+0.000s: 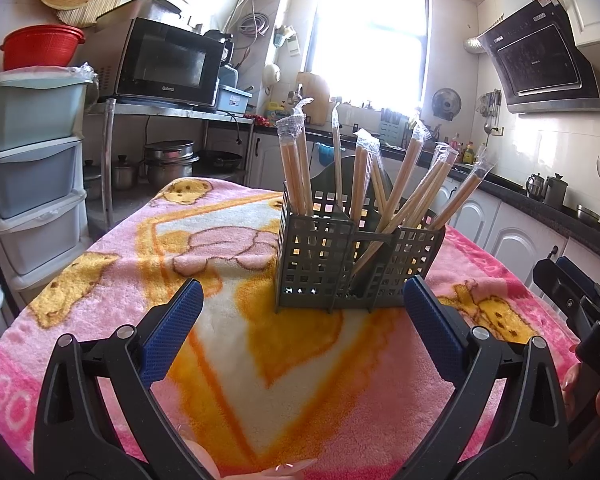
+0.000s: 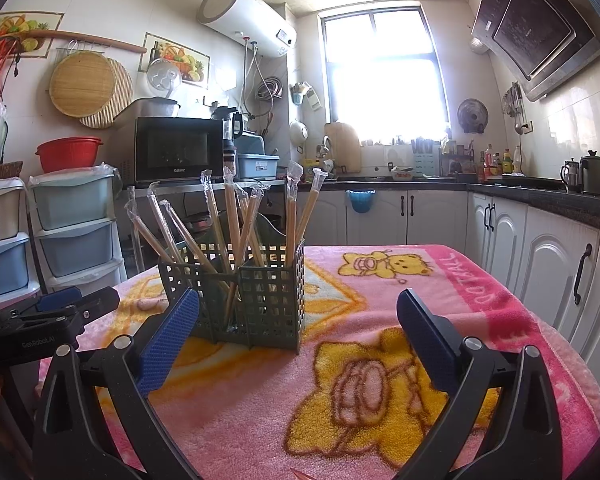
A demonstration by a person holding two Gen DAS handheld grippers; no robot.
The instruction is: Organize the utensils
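The grey slotted utensil holder (image 1: 356, 264) stands upright on the pink blanket (image 1: 120, 280) that covers the bench, toward its far middle, and wrapped chopsticks (image 1: 400, 184) lean out of its compartments at mixed angles. Both tools hover low over the near part of the bench, well apart from the holder: the left gripper (image 1: 302, 304) has its blue pads spread wide with nothing between them, and the right gripper (image 2: 298, 312) is likewise spread and empty. The main risk from here looks like a tip-over: the holder appears light and sits on soft pile, so a jaw catching one of the steeply leaning pairs, or pulling one out at an angle, could drag the whole holder sideways or spill the sticks. The slick plastic sleeves could also let a pair slide out of a pinch. From the left wrist view the holder's three front compartments and the crossed sticks in the right-hand one read clearly, and the right tool shows at the far right edge. The right wrist view instead shows the holder's other flank, with sticks fanning out to the left, though which compartment each sits in is hard to tell there.
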